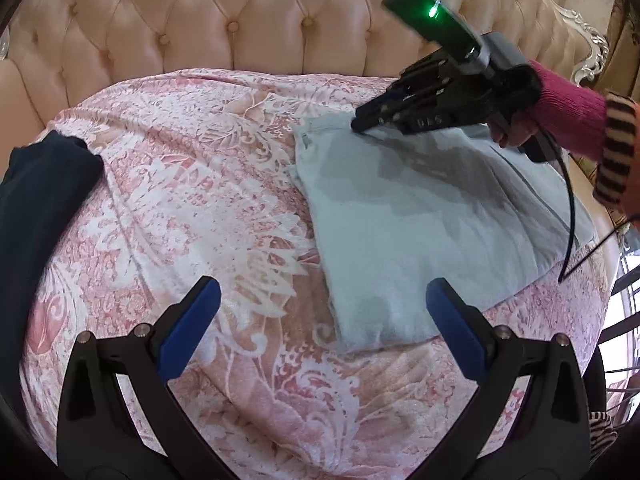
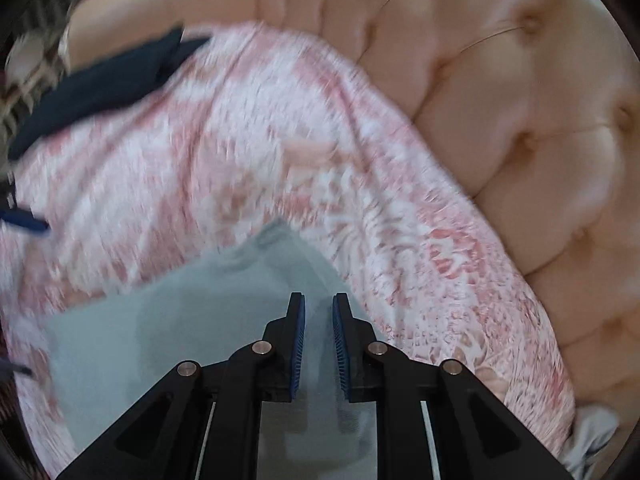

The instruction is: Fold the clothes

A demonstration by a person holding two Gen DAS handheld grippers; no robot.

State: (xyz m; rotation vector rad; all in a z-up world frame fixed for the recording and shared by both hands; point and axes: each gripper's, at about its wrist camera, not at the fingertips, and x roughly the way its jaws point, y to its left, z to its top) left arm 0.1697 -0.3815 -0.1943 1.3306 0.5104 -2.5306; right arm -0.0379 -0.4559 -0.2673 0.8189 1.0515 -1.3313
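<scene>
A light blue folded garment (image 1: 400,216) lies on the right part of the pink patterned bedspread (image 1: 180,200). My left gripper (image 1: 323,286) is wide open, hovering over the garment's near corner with nothing between its blue pads. My right gripper (image 1: 358,124), held by a hand in a magenta sleeve (image 1: 568,108), has its tip down at the garment's far corner. In the right wrist view the right gripper (image 2: 319,300) has its jaws a narrow gap apart. No cloth is between them, and the garment (image 2: 180,320) lies below.
A dark navy garment (image 1: 40,200) lies at the bed's left edge, also seen in the blurred right wrist view (image 2: 100,88). The tufted peach headboard (image 1: 240,20) runs along the back. A black cable (image 1: 570,216) hangs from the right gripper over the garment's right side.
</scene>
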